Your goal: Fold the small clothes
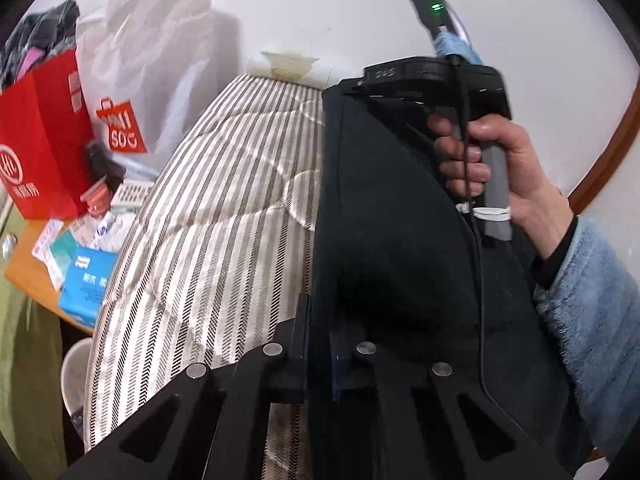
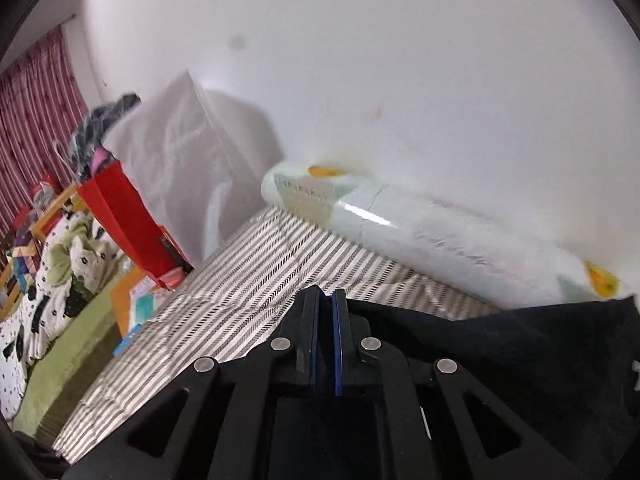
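Observation:
A dark navy garment hangs stretched over a striped quilt. In the left wrist view my left gripper is shut on the garment's lower edge, and the cloth runs up between its fingers. My right gripper, held by a hand in a blue fleece sleeve, pinches the garment's top corner. In the right wrist view the right gripper has its blue pads nearly touching. The garment spreads out to its right and under it, above the quilt.
A red paper bag and a white plastic bag stand at the quilt's left. A wooden side table carries boxes. A white bin sits below it. A wrapped bolster lies along the white wall.

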The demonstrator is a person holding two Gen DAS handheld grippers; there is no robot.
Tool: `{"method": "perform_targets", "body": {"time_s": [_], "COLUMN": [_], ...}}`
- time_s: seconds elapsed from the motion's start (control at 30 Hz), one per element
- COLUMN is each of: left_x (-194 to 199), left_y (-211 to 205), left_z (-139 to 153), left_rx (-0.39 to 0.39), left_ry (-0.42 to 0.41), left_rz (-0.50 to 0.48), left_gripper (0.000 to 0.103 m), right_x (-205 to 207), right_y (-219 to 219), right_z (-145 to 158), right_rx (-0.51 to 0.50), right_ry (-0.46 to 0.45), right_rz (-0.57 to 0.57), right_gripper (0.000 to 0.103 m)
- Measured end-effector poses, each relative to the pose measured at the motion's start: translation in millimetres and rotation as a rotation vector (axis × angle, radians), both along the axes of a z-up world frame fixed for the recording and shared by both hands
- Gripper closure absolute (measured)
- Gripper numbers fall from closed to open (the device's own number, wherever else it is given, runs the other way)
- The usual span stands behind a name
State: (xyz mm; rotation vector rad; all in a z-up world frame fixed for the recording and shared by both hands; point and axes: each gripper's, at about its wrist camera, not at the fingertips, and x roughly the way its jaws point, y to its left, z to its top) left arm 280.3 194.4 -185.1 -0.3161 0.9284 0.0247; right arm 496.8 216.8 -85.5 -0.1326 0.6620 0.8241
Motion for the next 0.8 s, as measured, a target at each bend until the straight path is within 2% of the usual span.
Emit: {"method": "perform_targets", "body": {"time_s": [0.1,0.13,0.2,0.23,0.27,0.37,0.47,0.53,0.63,0.7,0.8], "left_x": [1,1,1,0,-2,-6,0,11,23,28,24], "left_y": [0,-1,-1,0,0,2,1,-4,-9,-13,-20], "left_z": [-2,-2,-2,-1,1,8,14,14,6,-2,3], "left_rx": [-0.002,-0.001,0.002,-0.001,-0.005,-0.017,-0.040,-0.002,0.055,0.109,0.167], "left_ry": [0.011,0.014,0.021,0.020,0.017,-0.012,-0.035,-0.041,-0.021,0.021,0.018], "left_rz": [-0.006,-0.008,-0.003,0.000,0.004,0.007,0.004,-0.004,0.016,0.032,0.030], "left_gripper": [0.096,0.095,0.093,0.093,0.091,0.089,0.083,0.076,0.075,0.071,0.071], "right_x": [3,3,2,0,-3,-22,-39,-55,-83,-103,-132], "right_y": [8,8,4,-2,-9,-49,-109,-157,-232,-277,-342], "right_z": [-10,-10,-3,2,7,26,41,40,28,17,-9], "right_rx": [-0.023,-0.024,-0.017,-0.013,-0.012,-0.015,-0.009,-0.014,-0.071,-0.132,-0.223], "right_ry": [0.001,0.004,0.011,0.017,0.015,-0.033,-0.042,-0.035,-0.032,-0.042,-0.046], "right_rz": [-0.029,-0.038,-0.047,-0.054,-0.058,-0.091,-0.164,-0.226,-0.328,-0.393,-0.508], "right_gripper": [0.096,0.093,0.082,0.068,0.061,0.060,0.060,0.058,0.051,0.051,0.050]}}
